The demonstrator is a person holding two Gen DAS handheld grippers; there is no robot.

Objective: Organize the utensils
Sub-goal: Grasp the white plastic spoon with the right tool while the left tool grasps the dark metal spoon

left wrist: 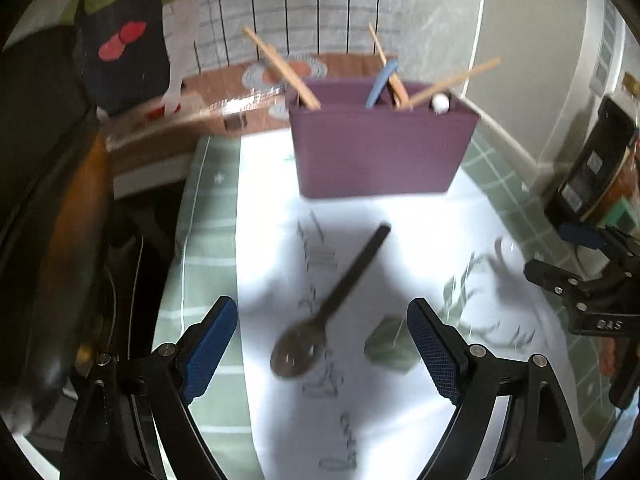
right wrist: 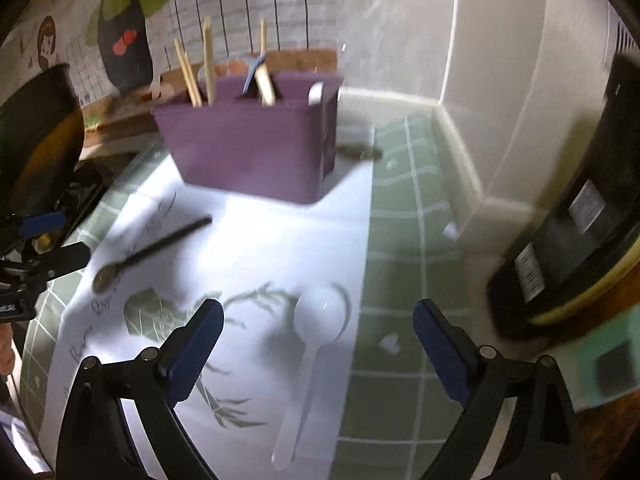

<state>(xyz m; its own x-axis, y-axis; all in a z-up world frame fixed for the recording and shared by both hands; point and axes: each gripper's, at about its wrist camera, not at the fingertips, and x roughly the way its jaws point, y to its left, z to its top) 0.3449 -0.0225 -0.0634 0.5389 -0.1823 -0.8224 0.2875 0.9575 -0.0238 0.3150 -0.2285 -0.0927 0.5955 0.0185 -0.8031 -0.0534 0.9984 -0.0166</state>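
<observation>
Left gripper (left wrist: 322, 344) wide open and empty, dark spoon (left wrist: 332, 308) lying flat between its pads with the bowl nearest and handle running away up-right; right gripper (right wrist: 318, 350) also wide open and empty over the white spoon (right wrist: 310, 356), bowl ahead, handle trailing back toward the camera. Best bet: drop straight down and pinch each handle across its narrow width, not the bowl, since both lie flat on the white paper mat (right wrist: 256, 240). Purple organizer (left wrist: 380, 148) stands beyond both, already holding wooden sticks (left wrist: 280, 66), so the spoons likely go there.
</observation>
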